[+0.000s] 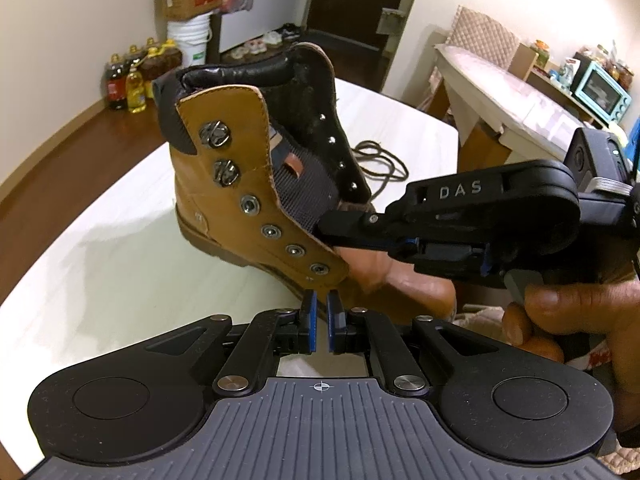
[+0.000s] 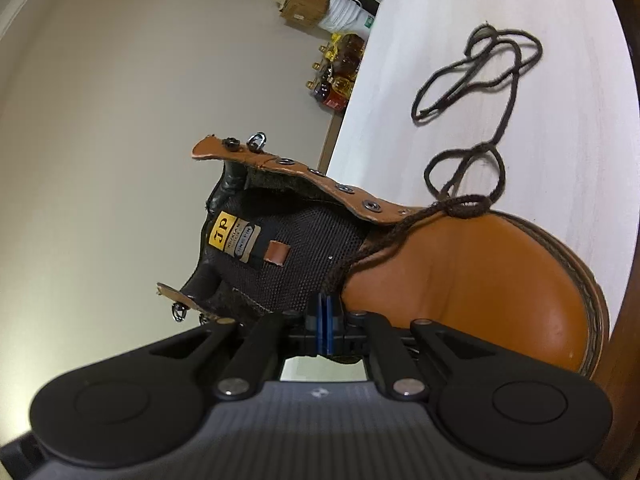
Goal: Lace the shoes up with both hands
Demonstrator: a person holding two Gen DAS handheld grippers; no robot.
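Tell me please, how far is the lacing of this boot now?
Done: the dark lace passes through only the lowest eyelet of the tan boot; most of it lies loose on the white table.
In hand: the right gripper is shut at the tongue's base, seemingly on the lace end. The left gripper holds nothing.
Left: the upper eyelets and hooks are unlaced.
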